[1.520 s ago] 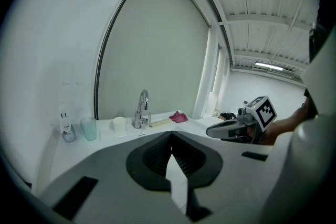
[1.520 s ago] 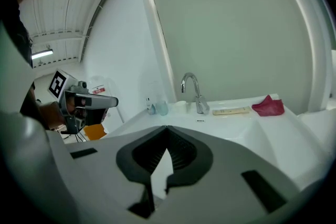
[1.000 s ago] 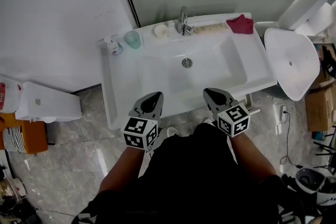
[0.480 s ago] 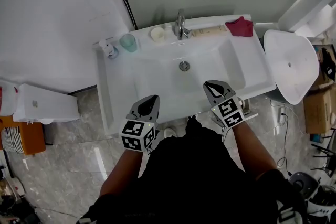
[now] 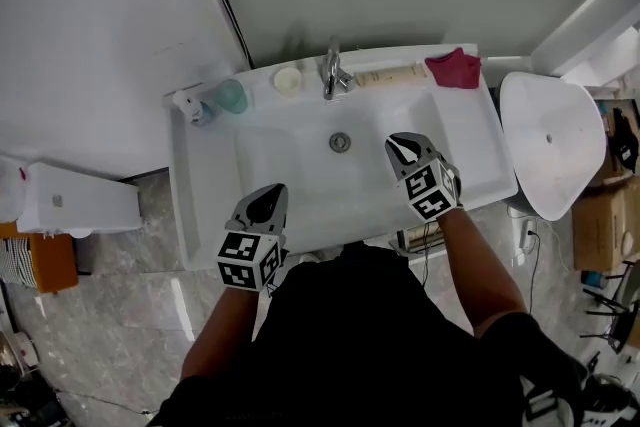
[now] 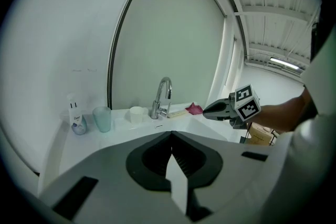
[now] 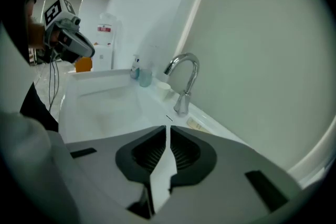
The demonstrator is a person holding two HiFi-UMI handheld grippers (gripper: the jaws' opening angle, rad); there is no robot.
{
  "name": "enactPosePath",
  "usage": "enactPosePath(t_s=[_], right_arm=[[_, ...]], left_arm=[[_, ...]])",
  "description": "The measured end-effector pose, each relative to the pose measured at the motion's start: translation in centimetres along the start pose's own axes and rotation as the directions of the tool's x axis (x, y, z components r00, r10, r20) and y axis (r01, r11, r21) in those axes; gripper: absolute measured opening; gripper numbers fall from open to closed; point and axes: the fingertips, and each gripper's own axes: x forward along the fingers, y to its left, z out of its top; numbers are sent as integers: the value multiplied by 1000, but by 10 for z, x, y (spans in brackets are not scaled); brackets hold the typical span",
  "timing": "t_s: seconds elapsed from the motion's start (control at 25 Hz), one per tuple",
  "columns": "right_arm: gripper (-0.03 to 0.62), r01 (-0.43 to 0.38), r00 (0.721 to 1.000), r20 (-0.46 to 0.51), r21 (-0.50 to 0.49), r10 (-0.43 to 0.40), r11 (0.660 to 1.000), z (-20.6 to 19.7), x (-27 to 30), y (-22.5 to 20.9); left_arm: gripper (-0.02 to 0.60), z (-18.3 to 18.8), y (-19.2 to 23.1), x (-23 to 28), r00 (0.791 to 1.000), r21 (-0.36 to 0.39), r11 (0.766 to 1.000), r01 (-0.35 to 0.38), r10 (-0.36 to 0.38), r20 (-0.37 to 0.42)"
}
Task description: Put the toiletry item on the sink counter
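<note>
At the far left of the sink counter (image 5: 200, 200) a small pump bottle (image 5: 190, 106) stands in the back corner, with a teal cup (image 5: 231, 96) just beside it. The left gripper (image 5: 269, 194) hovers over the front rim of the basin (image 5: 300, 155), its jaws pressed together with nothing between them. Along the back ledge come a white cup (image 5: 287, 80), the faucet (image 5: 331, 73) and a pale tube (image 5: 391, 75) lying flat. The right gripper (image 5: 400, 146) hangs over the right half of the basin, its jaws likewise closed and empty, its tip towards the ledge. A red cloth (image 5: 453, 70) sits at the right end.

Every toiletry item in view, the pump bottle and the tube, already rests on the counter, and neither tool carries anything. So the placing looks done. If another item is meant, it shows in no view, and fetching it would be all that is left.
</note>
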Motion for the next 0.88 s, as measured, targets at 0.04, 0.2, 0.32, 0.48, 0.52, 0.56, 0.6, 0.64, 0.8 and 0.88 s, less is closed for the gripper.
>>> enactPosePath(t_s=[0.04,0.2,0.32,0.48,0.52,0.56,0.6,0.64,0.8,0.88], right_arm=[[6,10,1000,-15,-26,-11,1000,-4,7,-9],[6,33,997,-67,-111,-40,993,-21,32,-39],[6,28,994,-102,-166,-45,986,-33,54,-56],[6,17,988,-142,-256,-55,967,-47,84,-79],[6,12,987,-152,-277,-56,961,-50,91,-84],[6,4,985,-163,-296,-55,955,-54,99,-89],[6,-4,983,-173,-314,-53,950,-56,106,-93],[8,-11,982,-181,-330,-52,944,-58,112,-97],[12,-39,980,-194,-388,-40,921,-61,136,-111],[42,-56,978,-205,-416,-33,908,-63,147,-117]], left_arm=[[5,0,1,3,1000,-2,1000,-5,5,-7],[5,2,1,17,1000,-25,1000,-12,12,-20],[5,3,5,24,1000,-55,998,-22,21,-23],[5,5,13,31,998,-76,996,-51,48,-33],[5,5,14,32,998,-77,995,-58,55,-35],[5,5,15,33,997,-79,995,-65,62,-36],[6,5,16,34,997,-82,994,-71,68,-39],[6,5,16,35,996,-85,993,-77,74,-41],[6,4,19,38,994,-100,990,-101,96,-52],[5,3,20,39,993,-106,988,-114,108,-54]])
